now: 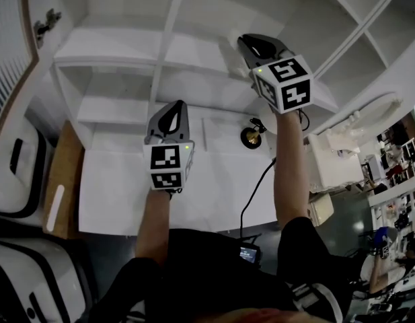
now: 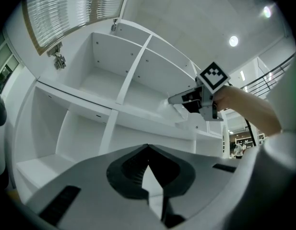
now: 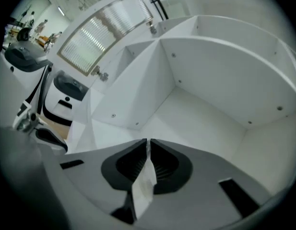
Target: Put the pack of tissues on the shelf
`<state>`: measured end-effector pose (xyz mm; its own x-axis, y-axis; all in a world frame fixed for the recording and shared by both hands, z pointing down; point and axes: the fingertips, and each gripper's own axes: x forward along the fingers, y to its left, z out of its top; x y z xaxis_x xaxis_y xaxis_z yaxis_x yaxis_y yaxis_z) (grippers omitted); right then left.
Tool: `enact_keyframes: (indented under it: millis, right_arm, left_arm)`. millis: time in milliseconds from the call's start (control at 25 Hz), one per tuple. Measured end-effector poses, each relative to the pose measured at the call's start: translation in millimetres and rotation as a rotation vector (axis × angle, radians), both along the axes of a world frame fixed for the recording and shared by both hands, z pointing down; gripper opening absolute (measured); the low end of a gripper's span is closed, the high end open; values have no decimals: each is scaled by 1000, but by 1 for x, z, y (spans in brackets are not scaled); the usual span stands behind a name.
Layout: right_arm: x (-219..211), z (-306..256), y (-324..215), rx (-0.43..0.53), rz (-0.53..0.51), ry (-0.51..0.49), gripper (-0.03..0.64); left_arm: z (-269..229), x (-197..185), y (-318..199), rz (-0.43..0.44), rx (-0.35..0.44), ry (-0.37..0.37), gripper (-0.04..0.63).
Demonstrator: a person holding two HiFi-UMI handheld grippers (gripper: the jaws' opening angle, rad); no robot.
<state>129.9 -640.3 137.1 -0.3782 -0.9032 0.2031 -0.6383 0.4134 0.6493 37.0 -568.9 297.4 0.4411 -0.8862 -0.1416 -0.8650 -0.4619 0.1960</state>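
Grippers: 2, left gripper (image 1: 177, 106) and right gripper (image 1: 243, 40).
Marker cubes (image 1: 168, 167): 2, 1 per gripper.
Forearms (image 1: 288, 173): 2.
White shelf unit (image 1: 168, 58): 1, far side.
Upright divider (image 2: 133, 71) in its upper row: 1, compartments beside it: 2.
White table (image 1: 126, 200): 1, near side of shelf unit.
Small brass-coloured object (image 1: 251, 137): 1, on table, right of left gripper.
Black cable (image 1: 251, 200): 1, over table's near edge.
Slatted blind (image 2: 66, 11): 1, far left.
Metal fittings (image 2: 59, 60) on its frame: 2.
Ceiling lights (image 2: 233, 41): 3.
White rounded casings (image 1: 19, 170): 2, near left.
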Motion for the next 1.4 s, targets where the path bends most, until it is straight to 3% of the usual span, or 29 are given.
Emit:
enact_keyframes:
  millis: [200, 480, 880, 1160, 1400]
  right_arm:
    - [7, -19, 50, 58, -69, -218, 38]
    - [28, -1, 116, 94, -115, -471, 37]
    - [83, 84, 150, -11, -98, -776, 37]
    - [94, 171, 150, -162, -36, -840, 37]
    - [87, 207, 156, -239, -64, -829, 37]
  left_arm:
    - [2, 5, 5, 10, -1, -7, 11]
    - [7, 17, 19, 45, -14, -11, 11]
    - [18, 51, 35, 102, -40, -42, 11]
    - [52, 73, 49, 136, -125, -83, 11]
    - [79, 83, 59, 140, -184, -120, 11]
